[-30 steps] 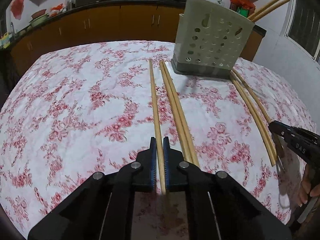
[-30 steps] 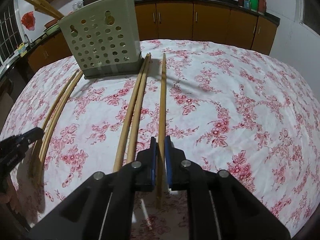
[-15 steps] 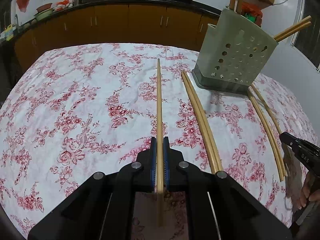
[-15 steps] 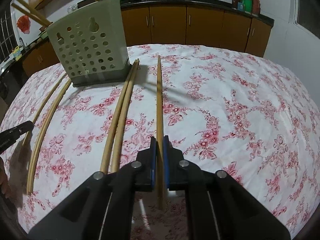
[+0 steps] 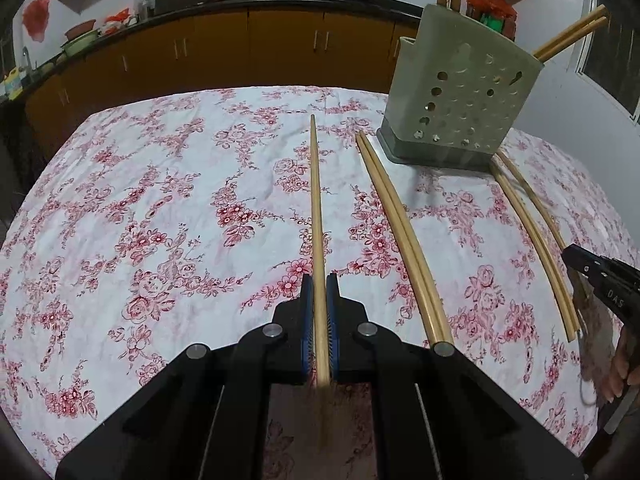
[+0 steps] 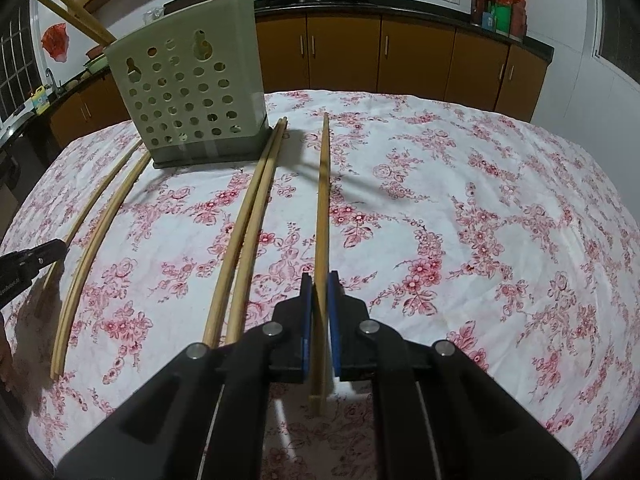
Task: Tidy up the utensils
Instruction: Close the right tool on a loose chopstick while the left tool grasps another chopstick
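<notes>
Left wrist view: the left hand-held gripper (image 5: 319,300) is clamped on a single chopstick (image 5: 316,208), which runs straight ahead from between the blue pads, over the floral tablecloth (image 5: 160,200) on the table. Just right of it a pair of chopsticks (image 5: 396,232) lies flat, side by side, tips close to the base of the pale green perforated holder (image 5: 460,104). That holder stands upright at the far right, chopsticks poking out of its top. Further right, two more chopsticks (image 5: 532,232) lie beyond the holder's corner. At the right edge a second black hand-held gripper (image 5: 600,280) pokes in; whether its fingers are apart, I cannot tell.

Right wrist view: the right hand-held gripper (image 6: 320,300) is likewise clamped on one chopstick (image 6: 322,200), pointing forward. To its left lies the pair (image 6: 256,208), then the holder (image 6: 188,96), then the outer two chopsticks (image 6: 100,216).
</notes>
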Demonstrator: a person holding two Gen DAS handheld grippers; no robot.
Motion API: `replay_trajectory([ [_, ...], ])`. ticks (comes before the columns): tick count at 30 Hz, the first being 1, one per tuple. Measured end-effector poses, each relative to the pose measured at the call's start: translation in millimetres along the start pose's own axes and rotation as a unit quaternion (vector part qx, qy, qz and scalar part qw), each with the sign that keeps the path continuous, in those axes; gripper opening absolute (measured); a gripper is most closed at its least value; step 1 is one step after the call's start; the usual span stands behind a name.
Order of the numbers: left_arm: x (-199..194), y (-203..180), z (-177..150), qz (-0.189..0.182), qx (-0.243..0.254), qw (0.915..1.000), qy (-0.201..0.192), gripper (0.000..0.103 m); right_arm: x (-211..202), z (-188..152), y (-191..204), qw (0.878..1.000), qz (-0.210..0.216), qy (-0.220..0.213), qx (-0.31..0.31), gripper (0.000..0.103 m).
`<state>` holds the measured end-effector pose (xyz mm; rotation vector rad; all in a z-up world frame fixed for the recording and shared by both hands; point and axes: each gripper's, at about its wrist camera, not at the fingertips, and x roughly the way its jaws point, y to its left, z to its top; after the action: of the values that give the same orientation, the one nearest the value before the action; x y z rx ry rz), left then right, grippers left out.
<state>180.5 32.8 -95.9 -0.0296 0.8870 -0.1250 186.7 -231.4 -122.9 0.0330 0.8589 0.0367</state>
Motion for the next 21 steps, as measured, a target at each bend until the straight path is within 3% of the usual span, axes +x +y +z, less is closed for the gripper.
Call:
replay_trajectory([
  [21,-5.8,-3.5,-7.5,-0.003,-0.006,1.0,0.0,0.008,-0.2,-0.2,-1.0,1.0,0.0,0.0,0.001,0.01],
])
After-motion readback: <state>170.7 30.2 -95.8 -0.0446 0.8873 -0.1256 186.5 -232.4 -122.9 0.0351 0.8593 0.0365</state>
